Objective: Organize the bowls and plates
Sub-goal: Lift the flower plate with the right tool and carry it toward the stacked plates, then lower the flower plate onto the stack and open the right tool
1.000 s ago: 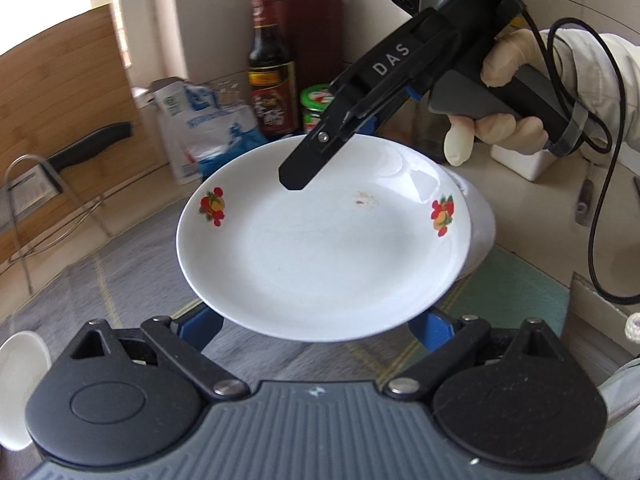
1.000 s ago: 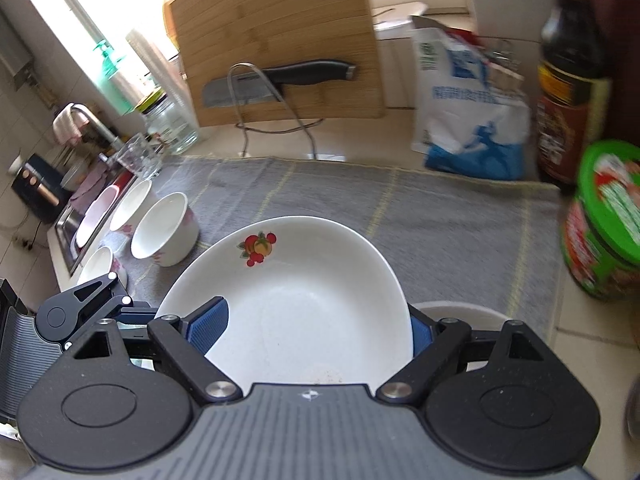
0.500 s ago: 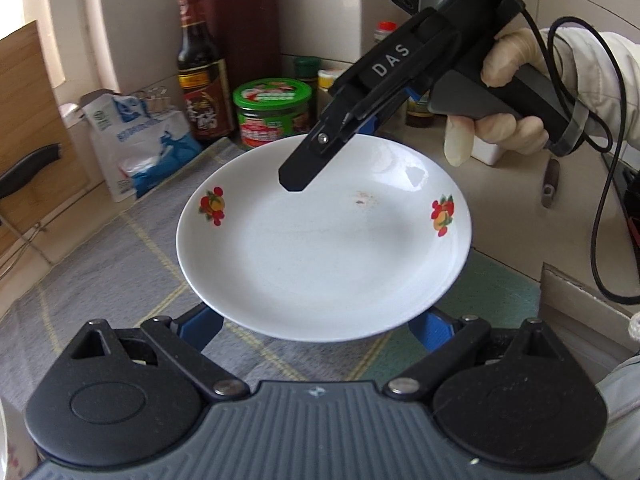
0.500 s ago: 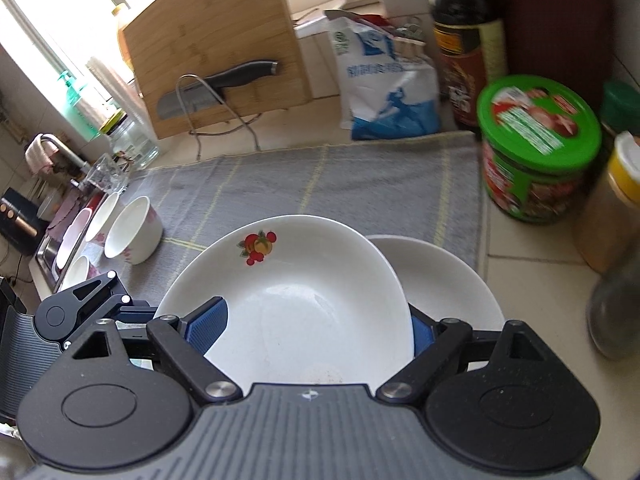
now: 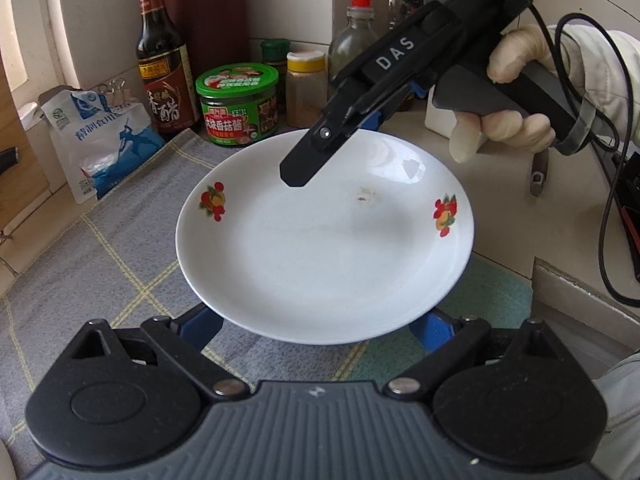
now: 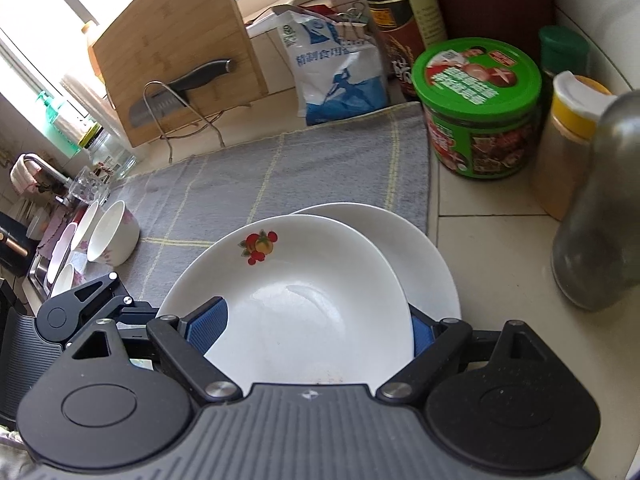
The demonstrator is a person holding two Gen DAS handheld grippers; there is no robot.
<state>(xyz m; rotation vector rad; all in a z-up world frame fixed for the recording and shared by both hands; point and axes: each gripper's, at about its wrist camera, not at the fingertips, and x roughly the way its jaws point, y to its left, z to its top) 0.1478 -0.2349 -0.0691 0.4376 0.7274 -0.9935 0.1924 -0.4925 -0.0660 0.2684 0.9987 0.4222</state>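
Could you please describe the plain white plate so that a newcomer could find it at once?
Start at the grey checked cloth on the counter and go to its right-hand edge, near the green-lidded jar. The plain plate lies there, directly beneath the fruit-printed plate held in the right claw; unlike that plate, it shows no fruit print.

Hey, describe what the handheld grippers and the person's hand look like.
The right gripper is black with white "DAS" lettering, blue finger pads and a trailing black cable. The hand wears a cream glove and pale sleeve. The left gripper has a ribbed grey body, black linkages and blue pads.
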